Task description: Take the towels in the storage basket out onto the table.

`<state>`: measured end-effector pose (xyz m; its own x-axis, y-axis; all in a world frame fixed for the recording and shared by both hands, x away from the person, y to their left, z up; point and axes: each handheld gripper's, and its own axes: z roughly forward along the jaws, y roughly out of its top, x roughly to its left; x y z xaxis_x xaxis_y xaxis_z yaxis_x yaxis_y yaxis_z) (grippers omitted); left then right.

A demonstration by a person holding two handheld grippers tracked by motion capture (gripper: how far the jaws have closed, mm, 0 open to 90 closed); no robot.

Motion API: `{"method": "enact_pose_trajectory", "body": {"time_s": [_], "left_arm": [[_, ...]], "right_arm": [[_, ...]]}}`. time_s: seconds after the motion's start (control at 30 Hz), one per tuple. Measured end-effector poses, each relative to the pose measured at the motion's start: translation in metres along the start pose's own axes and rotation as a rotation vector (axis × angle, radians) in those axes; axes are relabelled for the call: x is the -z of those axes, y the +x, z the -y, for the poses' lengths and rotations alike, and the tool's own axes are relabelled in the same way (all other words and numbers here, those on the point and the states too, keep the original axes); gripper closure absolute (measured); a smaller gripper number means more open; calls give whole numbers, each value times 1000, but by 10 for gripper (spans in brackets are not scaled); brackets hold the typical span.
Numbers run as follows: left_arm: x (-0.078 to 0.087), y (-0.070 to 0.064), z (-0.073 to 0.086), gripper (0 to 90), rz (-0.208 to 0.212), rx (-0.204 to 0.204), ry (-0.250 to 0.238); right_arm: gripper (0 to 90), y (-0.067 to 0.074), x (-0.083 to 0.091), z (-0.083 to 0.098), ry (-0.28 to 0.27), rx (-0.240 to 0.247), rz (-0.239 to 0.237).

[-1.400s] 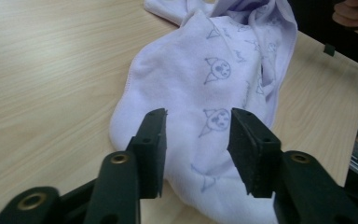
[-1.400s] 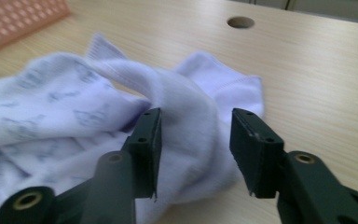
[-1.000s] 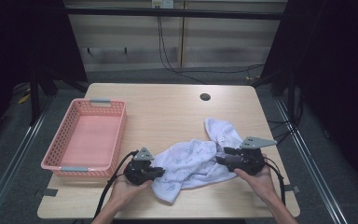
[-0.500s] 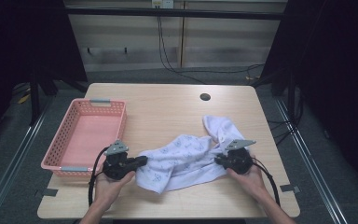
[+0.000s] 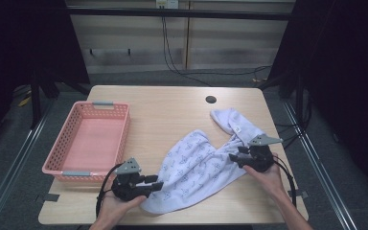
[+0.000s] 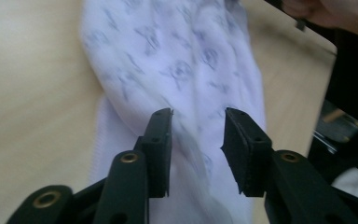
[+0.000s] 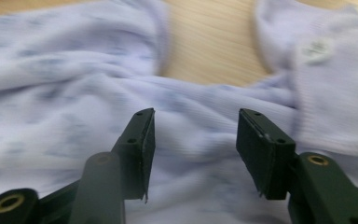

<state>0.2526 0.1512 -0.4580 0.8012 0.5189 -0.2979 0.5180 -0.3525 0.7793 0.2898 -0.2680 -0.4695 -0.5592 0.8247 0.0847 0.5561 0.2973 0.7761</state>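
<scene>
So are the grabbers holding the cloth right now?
No. Both the left gripper and the right gripper have just opened; the cloth lies loose between their jaws, on the table.

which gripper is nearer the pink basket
The left gripper, at the garment's near end, sits just past the pink basket's front corner. The right gripper is across the cloth.

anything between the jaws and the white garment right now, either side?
Nothing visible. The left gripper has just opened its jaws and the garment lies directly beneath and between them, pads apart from it. The right gripper likewise has its jaws just reopened over the cloth. Only bare table lies around it.
</scene>
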Motion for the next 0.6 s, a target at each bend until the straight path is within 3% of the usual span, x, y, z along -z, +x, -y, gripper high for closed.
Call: {"method": "enact_pose_trajectory", "body": {"time_s": [0.07, 0.1, 0.23, 0.27, 0.33, 0.4, 0.43, 0.53, 0.6], "left_arm": [[-6, 13, -14, 605, -33, 5, -18], [-10, 16, -17, 619, -26, 10, -17], [-35, 38, -33, 588, -68, 23, -27], [-41, 43, -36, 571, -74, 38, -32], [-55, 52, -39, 525, -49, 53, -22], [-69, 53, -42, 509, -91, 35, 28], [-76, 56, -42, 506, -82, 24, 55], [-89, 60, -38, 688, -67, 19, 79], [-91, 59, -35, 858, -107, 14, 91]], "right_arm": [[459, 18, 0, 1, 1, 34, -55], [454, 26, -2, 2, 16, 44, -93], [429, 52, -12, 8, 59, 74, -180], [421, 56, -15, 8, 69, 81, -184], [407, 62, -20, 10, 76, 83, -219], [395, 65, -26, 12, 92, 73, -243], [393, 67, -28, 14, 102, 86, -243], [382, 72, -34, 17, 125, 117, -229], [404, 74, -34, 18, 128, 145, -207]]}}
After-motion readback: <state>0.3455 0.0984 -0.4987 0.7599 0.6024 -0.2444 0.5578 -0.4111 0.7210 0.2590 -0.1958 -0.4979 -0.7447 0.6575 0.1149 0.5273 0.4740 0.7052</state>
